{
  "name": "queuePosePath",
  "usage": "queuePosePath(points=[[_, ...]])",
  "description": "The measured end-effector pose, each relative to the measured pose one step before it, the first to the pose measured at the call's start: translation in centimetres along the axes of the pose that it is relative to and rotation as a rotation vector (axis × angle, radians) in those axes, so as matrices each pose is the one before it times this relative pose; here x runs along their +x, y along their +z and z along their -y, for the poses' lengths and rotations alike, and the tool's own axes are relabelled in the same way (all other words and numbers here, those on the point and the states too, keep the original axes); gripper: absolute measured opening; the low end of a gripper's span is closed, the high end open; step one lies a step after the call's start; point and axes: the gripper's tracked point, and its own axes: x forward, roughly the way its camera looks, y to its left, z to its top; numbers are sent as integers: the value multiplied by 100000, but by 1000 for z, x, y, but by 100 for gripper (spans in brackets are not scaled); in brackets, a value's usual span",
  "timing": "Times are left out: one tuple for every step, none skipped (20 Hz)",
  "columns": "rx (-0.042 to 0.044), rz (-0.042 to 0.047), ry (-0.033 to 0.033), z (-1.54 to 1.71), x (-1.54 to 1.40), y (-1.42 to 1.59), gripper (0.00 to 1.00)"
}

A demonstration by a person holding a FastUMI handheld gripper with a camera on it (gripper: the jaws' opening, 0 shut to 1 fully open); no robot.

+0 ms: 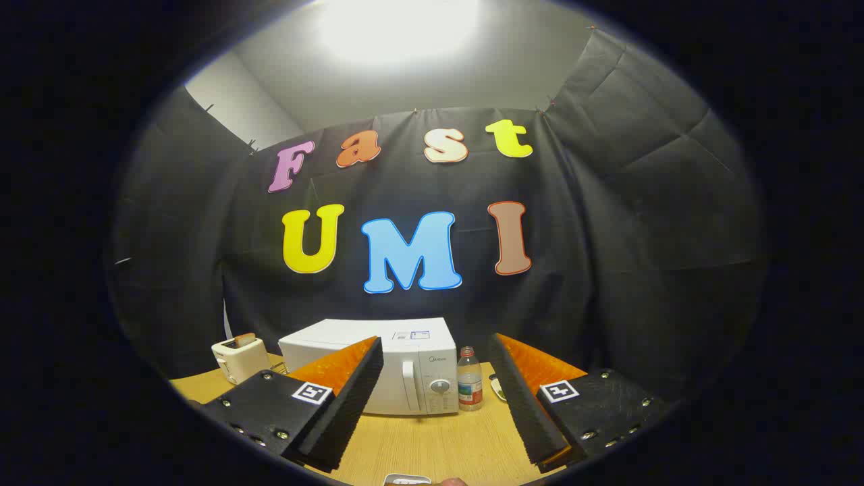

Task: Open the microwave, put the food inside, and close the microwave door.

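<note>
The hand-held gripper [435, 398] is spread wide, grasping nothing; beyond it, at lower centre, the white boxy microwave [378, 364] stands closed on the wooden desk [432, 445].

The single camera rides on the gripper [435, 398] and looks forward along its two spread fingers, level and low over a wooden table [432, 442]. It faces the booth's back wall, with a microwave [398, 368] well ahead between the fingers, a toaster [239, 358] beyond the left finger, and the lit ceiling above.
</note>
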Motion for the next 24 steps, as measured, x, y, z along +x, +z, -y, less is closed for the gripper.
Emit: queuePosePath(points=[[64, 144, 177, -49, 97, 63, 96], [-22, -339, 542, -96, 110, -110, 96], [-223, -275, 681, -227, 94, -15, 96], [-281, 103, 241, -28, 264, 101, 96], [-114, 391, 335, -110, 162, 236, 96], [40, 368, 673, -253, 125, 96, 96], [-91, 333, 592, -275, 167, 167, 96], [-232, 173, 465, -170, 116, 0, 96], [-123, 183, 516, -197, 113, 34, 96], [-138, 235, 810, -317, 71, 92, 96], [-265, 259, 513, -216, 42, 58, 96], [-644, 237, 376, -112, 4, -129, 96], [-808, 329, 92, -130, 37, -55, 96], [-465, -132, -103, -51, 103, -165, 96], [54, -619, 225, -131, 56, -235, 96], [316, -491, 195, -178, -13, -242, 96], [244, -307, -70, -36, 74, -95, 96], [173, -403, -100, 22, 144, -292, 96], [356, -533, -191, 7, 123, -282, 96], [471, -639, -121, -14, 185, -366, 96], [468, -868, -102, -22, 230, -383, 96], [374, -925, 113, -76, 291, -422, 96], [95, -926, 337, -115, 409, -351, 96], [-237, -726, 210, -64, 537, -400, 96]])
